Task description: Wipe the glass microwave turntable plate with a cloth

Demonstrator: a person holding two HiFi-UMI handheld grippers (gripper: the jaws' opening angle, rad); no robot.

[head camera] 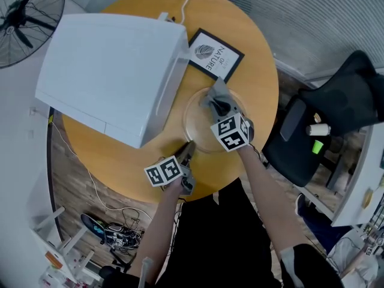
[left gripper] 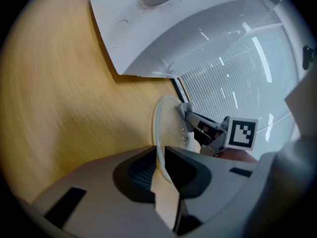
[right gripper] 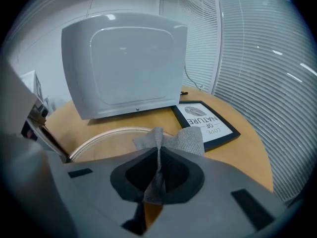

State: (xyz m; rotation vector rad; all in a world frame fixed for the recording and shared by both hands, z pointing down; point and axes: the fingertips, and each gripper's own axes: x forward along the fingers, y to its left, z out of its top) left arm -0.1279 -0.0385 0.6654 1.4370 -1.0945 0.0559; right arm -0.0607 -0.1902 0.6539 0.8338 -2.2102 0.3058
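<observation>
Office — black swivel chair (head camera: 351,98), slatted blinds (right gripper: 267,58), round wooden table (head camera: 234,23).

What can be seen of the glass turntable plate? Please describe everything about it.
The glass plate is round, clear and thin, so the wooden table shows through it. It lies on the table, close beside the white microwave. The left gripper has its jaws closed on the near rim. The right gripper holds a grey cloth over the far part; whether the cloth touches the glass is unclear.
</observation>
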